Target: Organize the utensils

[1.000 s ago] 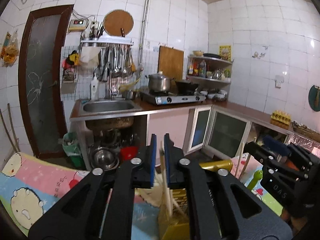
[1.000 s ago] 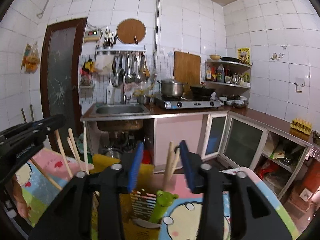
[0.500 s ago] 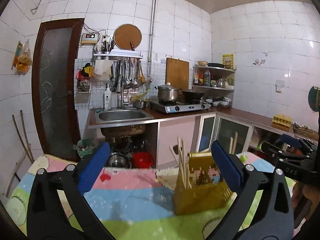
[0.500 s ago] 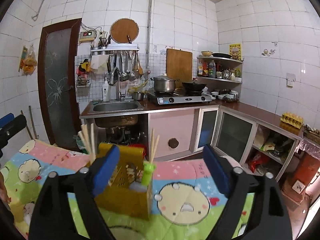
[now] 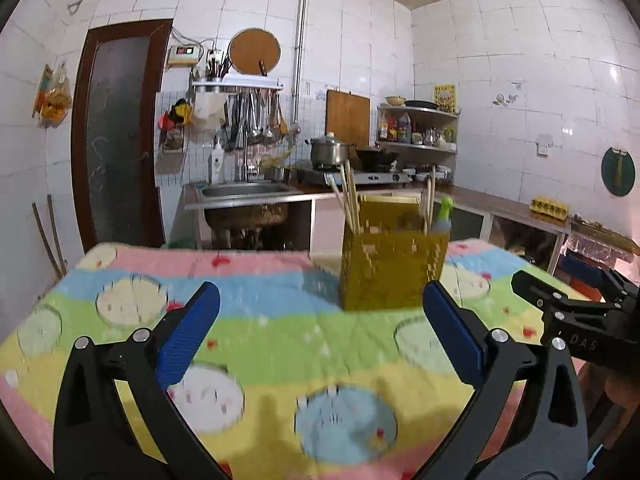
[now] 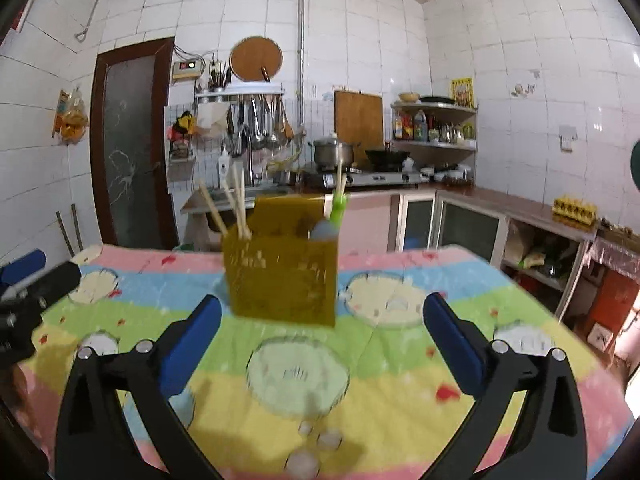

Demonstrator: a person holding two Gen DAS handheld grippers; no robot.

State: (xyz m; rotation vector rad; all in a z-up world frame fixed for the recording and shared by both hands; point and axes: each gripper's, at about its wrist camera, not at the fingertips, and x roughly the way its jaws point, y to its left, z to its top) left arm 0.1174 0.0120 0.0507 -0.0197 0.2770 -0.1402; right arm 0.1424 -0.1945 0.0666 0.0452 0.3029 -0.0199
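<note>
The only lettering that could be read was "DAS", in pale capitals on the black body of the right claw (image 5: 576, 316), seen at the right edge of the left wrist view. The yellow poster (image 6: 462, 92) on the wall above the corner shelf carried print too small and blurred to make out.

Just a home kitchen: white tiled walls, steel sink (image 5: 248, 191), gas stove (image 5: 360, 177) with a pot (image 5: 329, 150), ladles (image 5: 256, 120) hanging up.
</note>
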